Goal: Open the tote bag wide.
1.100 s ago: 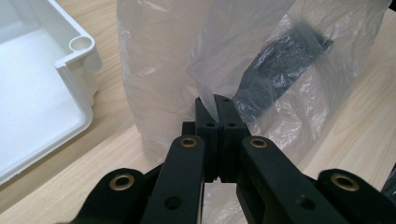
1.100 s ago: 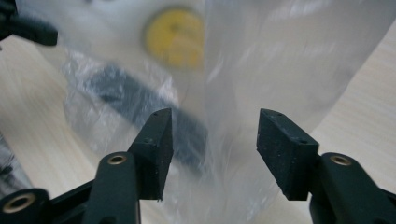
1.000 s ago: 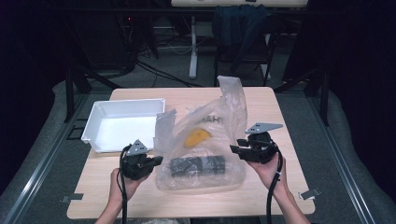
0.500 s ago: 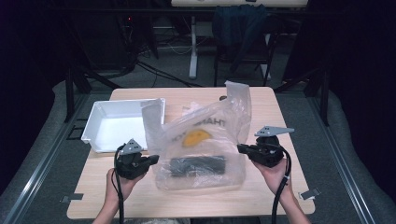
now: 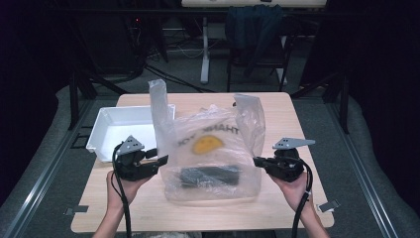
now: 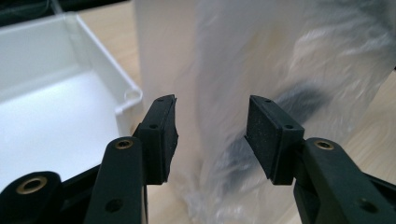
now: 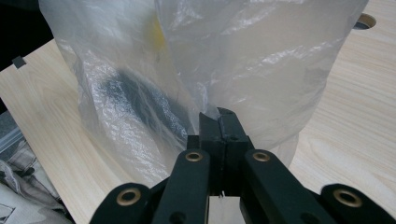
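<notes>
Fingers: our right gripper (image 7: 219,116) pinches side of clear crinkly plastic bag with yellow smiley (image 5: 210,148), upright mid-table; left gripper (image 6: 212,130) just opening, released. Dark object (image 5: 208,176) already inside; tidying left.

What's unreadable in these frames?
- Dark object inside the plastic bag: crinkled film blurs it, all views; identity unclear.
- Bag print, high view: mirrored through the film, partly creased.
- Right gripper: shut at the bag; film between the pads too fine to confirm.
- White tray: right end behind the bag.
</notes>
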